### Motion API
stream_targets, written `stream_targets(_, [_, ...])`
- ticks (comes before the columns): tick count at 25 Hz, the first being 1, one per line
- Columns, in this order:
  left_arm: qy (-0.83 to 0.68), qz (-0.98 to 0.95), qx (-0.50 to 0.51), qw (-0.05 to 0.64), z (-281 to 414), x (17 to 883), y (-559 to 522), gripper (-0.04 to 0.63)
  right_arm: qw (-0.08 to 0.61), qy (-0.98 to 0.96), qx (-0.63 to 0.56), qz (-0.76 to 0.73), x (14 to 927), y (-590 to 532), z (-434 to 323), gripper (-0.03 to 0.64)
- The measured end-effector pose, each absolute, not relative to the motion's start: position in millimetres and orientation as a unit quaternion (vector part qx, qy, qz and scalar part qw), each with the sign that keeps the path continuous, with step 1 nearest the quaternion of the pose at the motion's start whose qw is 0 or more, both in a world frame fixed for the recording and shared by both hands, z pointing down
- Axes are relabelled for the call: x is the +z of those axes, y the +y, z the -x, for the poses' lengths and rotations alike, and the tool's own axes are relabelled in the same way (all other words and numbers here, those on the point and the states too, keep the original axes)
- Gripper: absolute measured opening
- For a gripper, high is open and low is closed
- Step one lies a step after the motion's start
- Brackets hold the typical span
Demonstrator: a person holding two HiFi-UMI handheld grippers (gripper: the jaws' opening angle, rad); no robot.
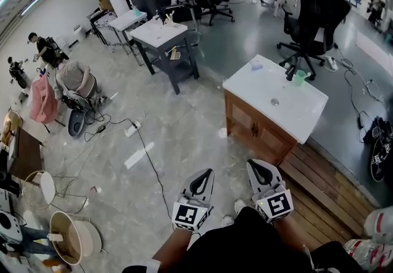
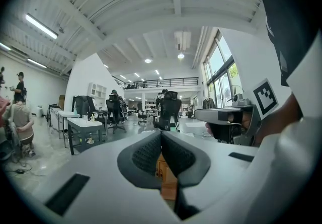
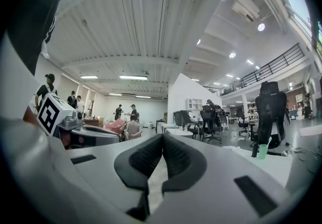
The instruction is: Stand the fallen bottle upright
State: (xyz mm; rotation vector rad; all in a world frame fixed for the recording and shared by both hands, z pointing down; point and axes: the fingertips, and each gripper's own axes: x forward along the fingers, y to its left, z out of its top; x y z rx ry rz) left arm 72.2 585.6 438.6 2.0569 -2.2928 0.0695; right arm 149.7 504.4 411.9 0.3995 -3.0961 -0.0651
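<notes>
Head view: left claw (image 1: 207,173) and right claw (image 1: 253,165) hang short of the bench (image 1: 307,115); the bottle (image 1: 256,66) lies near its far corner, long axis too small to read. Left gripper view: jaws together, empty. Right gripper view: the same.

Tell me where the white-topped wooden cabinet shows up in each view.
Head view: the white-topped wooden cabinet stands right of centre.
Left gripper view: dead centre, with its wood front low in the frame.
Right gripper view: only its white top shows, at lower right.
Shared landmark: the black office chair just behind it.
</notes>
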Motion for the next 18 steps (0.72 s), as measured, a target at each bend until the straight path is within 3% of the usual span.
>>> stream_targets(18, [-0.736,-0.672,0.047,0.070,18,462,433,0.017,0.005,-0.991,0.010,-0.137,417,349,-58,0.015])
